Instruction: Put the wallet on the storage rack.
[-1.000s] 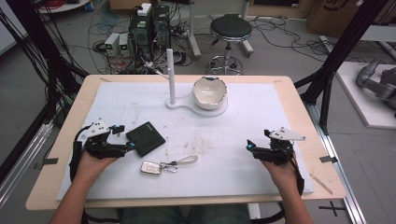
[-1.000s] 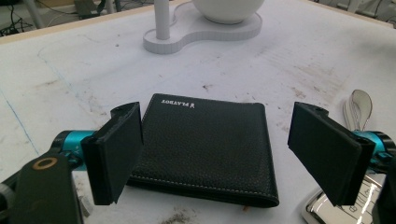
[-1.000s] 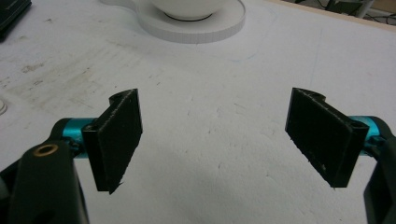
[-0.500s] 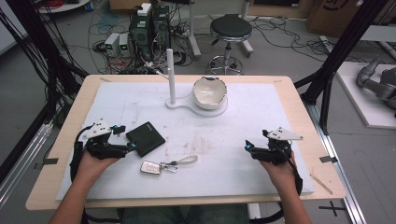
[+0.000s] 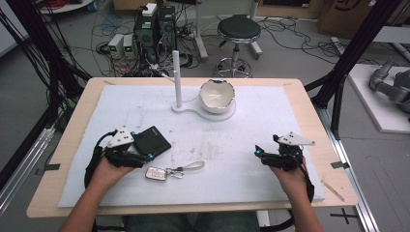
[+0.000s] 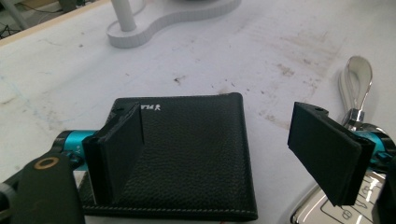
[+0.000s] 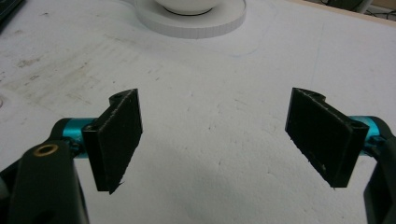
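On the desk's left front quarter, high view: left gripper (image 5: 140, 157) held low, tips at the near edge of a black leather wallet (image 5: 153, 140) that lies flat on the white mat (image 5: 270, 116); a car key fob (image 5: 155, 173) with metal clip and grey strap lies just beside it toward the front edge, apart from the wallet. Right gripper (image 5: 263, 155) sits near the right front of the mat, well apart from every item. A white stand (image 5: 178, 82) with an upright post and a white bowl (image 5: 217, 95) on its base occupies the rear centre. Left gripper view: jaws spread wide, one over the wallet (image 6: 187, 149) near its left side, the other off its right edge above the fob (image 6: 327, 210); whether either pad touches the leather cannot be told, and nothing is pinched. Right gripper view: jaws spread wide over bare, stained mat (image 7: 210, 140), holding nothing; the stand's base (image 7: 191, 21) lies ahead. Progress, as judged: early. The wallet is approached but not grasped or lifted; closing, lifting and placing all remain, and the fob is untouched.
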A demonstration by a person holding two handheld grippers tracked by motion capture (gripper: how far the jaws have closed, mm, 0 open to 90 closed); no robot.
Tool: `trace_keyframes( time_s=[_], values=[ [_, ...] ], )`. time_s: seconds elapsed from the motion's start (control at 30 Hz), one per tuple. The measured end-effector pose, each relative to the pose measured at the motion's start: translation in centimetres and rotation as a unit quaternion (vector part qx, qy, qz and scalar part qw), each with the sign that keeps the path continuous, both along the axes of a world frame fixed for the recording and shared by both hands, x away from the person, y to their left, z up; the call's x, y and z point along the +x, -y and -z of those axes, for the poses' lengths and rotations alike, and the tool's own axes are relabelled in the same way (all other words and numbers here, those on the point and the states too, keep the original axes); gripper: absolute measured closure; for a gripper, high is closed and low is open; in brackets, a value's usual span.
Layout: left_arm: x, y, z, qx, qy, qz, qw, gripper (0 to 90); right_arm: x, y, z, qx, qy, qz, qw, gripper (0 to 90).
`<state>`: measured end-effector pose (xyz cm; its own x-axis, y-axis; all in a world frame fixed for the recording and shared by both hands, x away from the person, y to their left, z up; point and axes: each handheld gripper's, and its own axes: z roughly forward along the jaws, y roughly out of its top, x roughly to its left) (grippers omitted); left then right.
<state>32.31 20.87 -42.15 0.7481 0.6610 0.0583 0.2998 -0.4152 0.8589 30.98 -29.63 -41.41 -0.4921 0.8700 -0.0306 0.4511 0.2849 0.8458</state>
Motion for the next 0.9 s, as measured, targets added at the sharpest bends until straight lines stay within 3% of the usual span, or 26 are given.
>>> trace_keyframes(
  time_s=[0.3,0.33,0.37,0.5,0.63,0.73,0.8,0.83,0.87,0.9],
  values=[
    [0.9,1.9,1.2,0.049,-0.015,-0.005,0.9987,28.5,-0.2,-0.2,0.0,-0.002,0.002,-0.004,1.0000,19.0],
    [1.0,2.1,1.4,0.077,-0.009,-0.006,0.9970,32.7,-0.3,-0.2,0.0,-0.003,0.002,-0.006,1.0000,19.0],
    [0.9,2.2,1.6,0.093,-0.002,-0.006,0.9957,35.2,-0.3,-0.2,0.0,-0.002,0.000,-0.004,1.0000,19.0],
    [0.9,2.4,1.9,0.104,-0.014,-0.005,0.9944,39.4,-0.4,0.0,0.0,-0.001,0.000,-0.001,1.0000,19.0],
    [0.6,2.7,2.2,0.126,0.000,-0.003,0.9920,41.2,-0.4,0.1,0.1,-0.002,0.002,-0.002,1.0000,19.0],
    [0.5,2.5,2.1,0.121,-0.001,0.002,0.9927,47.2,-0.4,-0.1,0.1,-0.001,-0.001,-0.004,1.0000,19.1],
    [0.4,2.5,2.0,0.122,0.003,0.015,0.9924,57.0,-0.4,-0.2,0.1,-0.002,-0.002,-0.006,1.0000,19.1],
    [0.2,2.6,1.9,0.132,0.010,0.024,0.9909,70.4,-0.4,-0.4,0.1,-0.002,-0.001,-0.009,1.0000,19.0],
    [0.0,2.9,1.8,0.147,0.017,0.029,0.9885,72.7,-0.4,-0.4,0.1,-0.004,-0.001,-0.009,0.9999,19.0],
    [0.0,2.9,1.8,0.147,0.017,0.029,0.9885,74.0,-0.4,-0.5,0.1,-0.004,0.001,-0.010,0.9999,19.0]
  ],
)
